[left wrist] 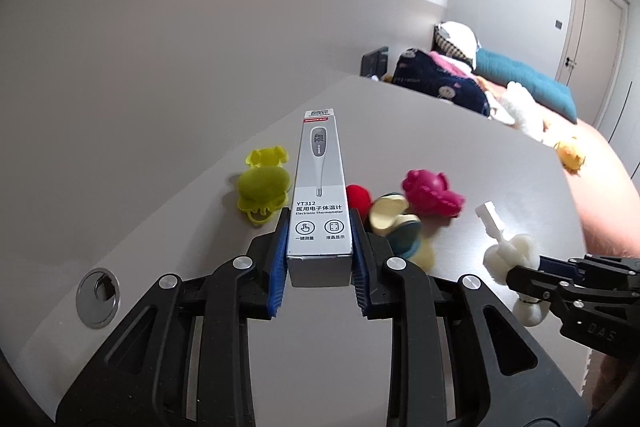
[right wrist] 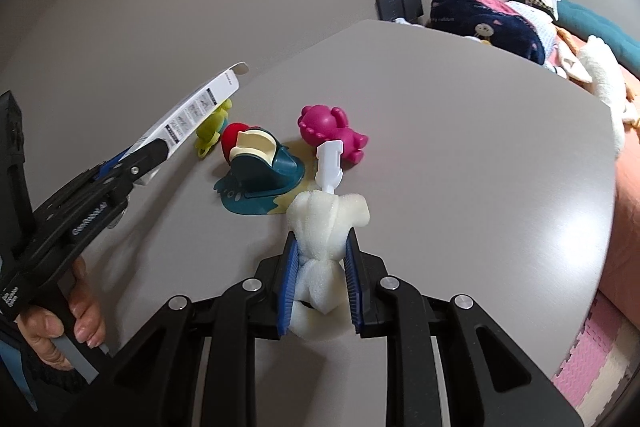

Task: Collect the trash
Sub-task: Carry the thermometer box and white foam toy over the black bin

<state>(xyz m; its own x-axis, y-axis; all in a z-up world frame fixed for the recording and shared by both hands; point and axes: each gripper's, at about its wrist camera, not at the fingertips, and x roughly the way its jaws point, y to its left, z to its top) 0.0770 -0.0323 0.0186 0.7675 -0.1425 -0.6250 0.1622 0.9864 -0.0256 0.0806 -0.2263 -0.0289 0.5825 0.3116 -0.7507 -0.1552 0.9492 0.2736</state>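
A grey thermometer box (left wrist: 320,203) sits clamped by its near end between the blue pads of the left tool (left wrist: 320,247), its long axis running straight out from the jaws and tilted up and away over the counter (left wrist: 460,131), clear of the surface as the right wrist view shows. To its right, the right tool (right wrist: 320,267) is closed on a white foam sponge (right wrist: 324,227), squeezing its waist, with a white plastic handle (right wrist: 329,163) sticking out the far end; this piece too appears lifted off the counter. Both items judged trash are thus already in hand, each pointing forward from its own tool, and the coming move likely turns on carrying them to a bin, which is not in view. Left on the counter beyond the tools lie a yellow-green toy (left wrist: 262,183), a red ball-like toy (right wrist: 234,139), a teal and cream toy (right wrist: 260,179) and a magenta toy (right wrist: 332,131), grouped near one another. A round metal grommet (left wrist: 97,297) is set into the counter at near left. A bed (left wrist: 532,87) piled with bedding and plush toys lies far right.
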